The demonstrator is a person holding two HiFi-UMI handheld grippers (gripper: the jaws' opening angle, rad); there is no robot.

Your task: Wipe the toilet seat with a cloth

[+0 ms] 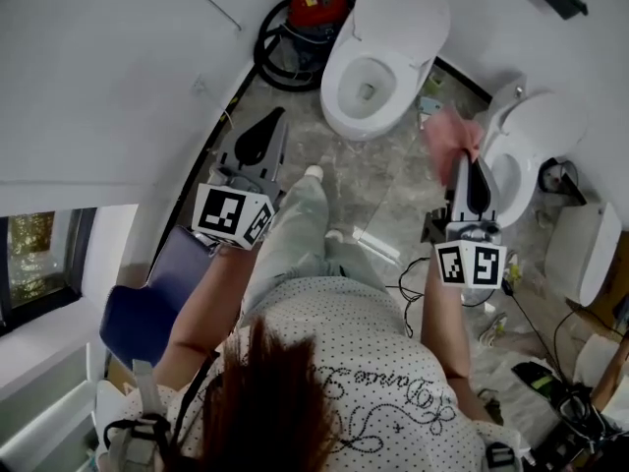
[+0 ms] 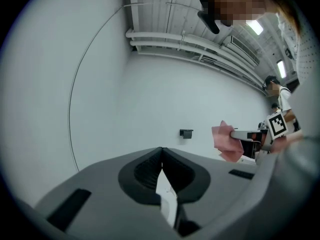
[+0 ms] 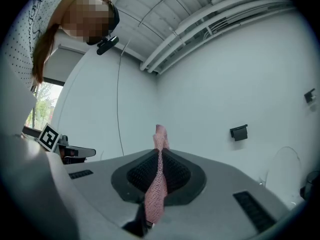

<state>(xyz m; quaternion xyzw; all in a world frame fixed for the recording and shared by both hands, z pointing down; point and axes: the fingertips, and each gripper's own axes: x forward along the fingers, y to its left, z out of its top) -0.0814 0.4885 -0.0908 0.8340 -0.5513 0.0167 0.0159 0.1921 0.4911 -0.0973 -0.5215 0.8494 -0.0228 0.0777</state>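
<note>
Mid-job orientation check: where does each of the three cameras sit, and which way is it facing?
Head view: on the person's head, facing steeply down at the white ceramic toilet; forearms, legs, left hand-held gripper and right hand-held gripper show.
Left gripper view: rides the left hand-held gripper, looking along its shut, empty jaws at a white wall.
Right gripper view: rides the right hand-held gripper, jaws shut on the pink mesh cloth, facing a white wall.
Shared: all three show that cloth.
</note>
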